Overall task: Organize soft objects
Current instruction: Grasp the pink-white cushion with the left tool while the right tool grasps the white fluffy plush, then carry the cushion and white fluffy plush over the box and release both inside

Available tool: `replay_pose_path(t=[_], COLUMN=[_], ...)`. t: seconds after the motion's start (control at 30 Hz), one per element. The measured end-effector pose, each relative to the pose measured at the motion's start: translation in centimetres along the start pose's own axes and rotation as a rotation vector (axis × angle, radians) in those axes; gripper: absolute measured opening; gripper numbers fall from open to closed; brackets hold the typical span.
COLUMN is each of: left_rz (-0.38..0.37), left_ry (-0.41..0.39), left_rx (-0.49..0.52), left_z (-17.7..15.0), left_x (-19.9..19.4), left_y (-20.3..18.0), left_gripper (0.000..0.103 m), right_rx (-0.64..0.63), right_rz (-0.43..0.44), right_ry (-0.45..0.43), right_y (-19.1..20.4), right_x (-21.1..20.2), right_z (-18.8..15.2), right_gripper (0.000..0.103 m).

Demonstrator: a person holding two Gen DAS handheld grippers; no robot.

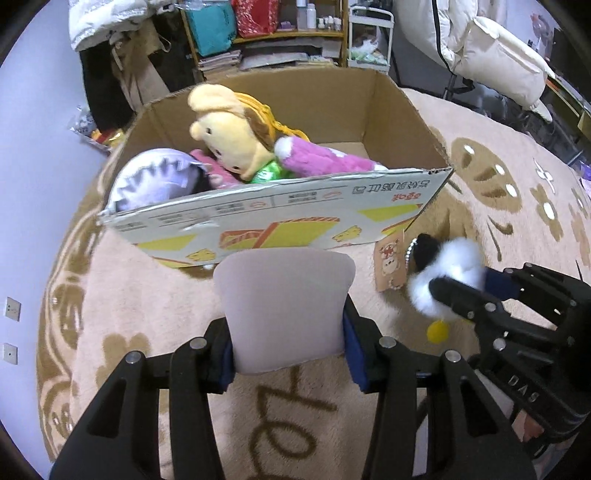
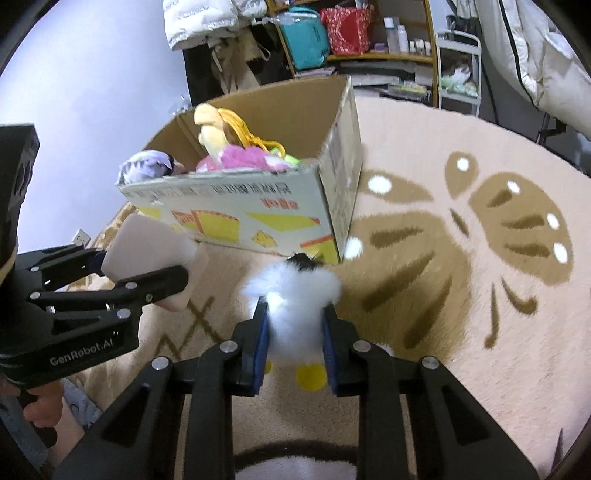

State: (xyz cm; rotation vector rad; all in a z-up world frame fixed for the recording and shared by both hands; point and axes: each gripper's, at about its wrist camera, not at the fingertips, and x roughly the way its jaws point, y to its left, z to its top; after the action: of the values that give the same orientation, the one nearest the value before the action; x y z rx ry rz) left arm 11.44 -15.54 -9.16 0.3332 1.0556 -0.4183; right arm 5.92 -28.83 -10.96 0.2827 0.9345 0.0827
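Note:
My left gripper is shut on a pale pink foam toast-shaped toy, held just in front of the cardboard box; gripper and toy also show in the right wrist view. My right gripper is shut on a white fluffy plush with a black top and yellow feet, near the box's right front corner. The plush also shows in the left wrist view. Inside the box lie a yellow-faced doll in pink and a lilac plush.
The box stands on a beige rug with brown patterns. A paper tag hangs by the white plush. Shelves with bags and bottles stand behind, a white padded chair at the right.

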Motion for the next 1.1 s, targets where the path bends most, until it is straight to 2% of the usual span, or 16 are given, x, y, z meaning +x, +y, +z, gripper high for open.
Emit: replay_pose_path(t=[0.2, 0.3, 0.37, 0.4, 0.43, 0.7, 0.77, 0.9, 1.1], left_rz=[0.018, 0.026, 0.037, 0.046, 0.051, 0.081, 0.087, 0.099, 0.107], left_ry=[-0.038, -0.061, -0.080, -0.092, -0.097, -0.126, -0.129, -0.131, -0.142], left_rx=[-0.034, -0.046, -0.057, -0.061, -0.065, -0.121, -0.133, -0.144, -0.156], left_z=[-1.1, -1.4, -1.5, -1.6, -1.7, -2.8, -3.1, -3.6, -3.8], left_x=[-2.5, -3.8, -4.6, -5.1, -5.3, -7.4, -7.6, -7.8, -8.3], left_y=[1.5, 2.0, 2.2, 2.4, 2.5, 4.2, 4.5, 5.0, 5.2], left_gripper=[0.041, 0.040, 0.039, 0.039, 0.039, 0.040, 0.040, 0.040, 0.040], right_rx=[-0.013, 0.003, -0.007, -0.019, -0.025, 0.019, 0.032, 0.079, 0.085], right_rz=[0.010, 0.031, 0.037, 0.036, 0.037, 0.054, 0.039, 0.033, 0.027], right_ry=[-0.055, -0.084, -0.107, -0.116, -0.114, -0.039, -0.009, 0.061, 0.141], right_y=[1.0, 1.5, 2.0, 2.2, 2.3, 1.6, 1.5, 0.7, 0.7], right_x=[-2.0, -3.2, -3.9, -4.1, -4.2, -3.4, -2.8, -1.2, 0.8], right_z=[0.0, 0.0, 0.1, 0.2, 0.1, -0.6, -0.8, -1.2, -1.7], right_gripper=[0.026, 0.016, 0.015, 0.008, 0.003, 0.004, 0.009, 0.040, 0.043])
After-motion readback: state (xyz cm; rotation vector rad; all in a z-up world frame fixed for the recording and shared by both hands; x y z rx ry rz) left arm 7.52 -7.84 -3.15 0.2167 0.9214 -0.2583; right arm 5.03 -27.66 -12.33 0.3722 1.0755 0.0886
